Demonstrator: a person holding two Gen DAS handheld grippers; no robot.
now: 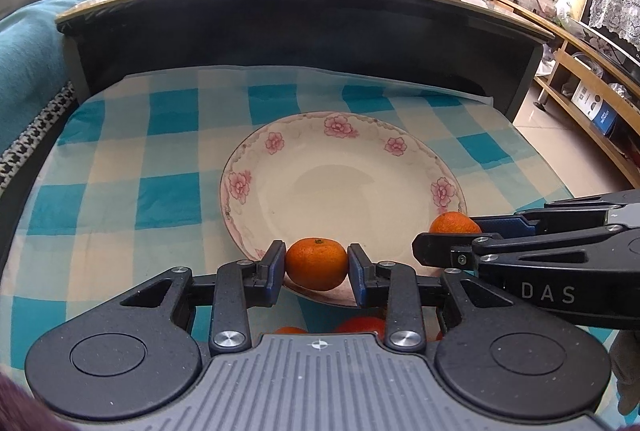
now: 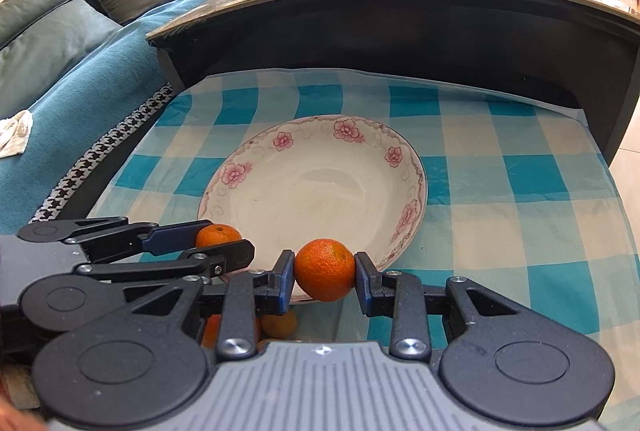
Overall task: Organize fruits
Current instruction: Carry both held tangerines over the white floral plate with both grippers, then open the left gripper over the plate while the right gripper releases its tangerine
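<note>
1. Left gripper [image 1: 317, 263] clamps a mandarin [image 1: 317, 263]; right gripper [image 2: 325, 270] clamps another orange [image 2: 325, 270].
2. Both fruits hang at the empty plate's [image 1: 340, 159] near rim; its centre lies just beyond, equally close.

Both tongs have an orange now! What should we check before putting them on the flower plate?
1. Left tongs squeezing their orange from both sides: ok.
2. Right tongs squeezing their orange from both sides: ok.
3. Plate free of fruit in the middle: ok.
4. Oranges past the plate's near rim: cannot tell, they look right at the edge.
5. Room between the two tongs so they do not bump: not ok, they sit very close side by side.
6. Plate flat on the checked cloth: ok.
</note>
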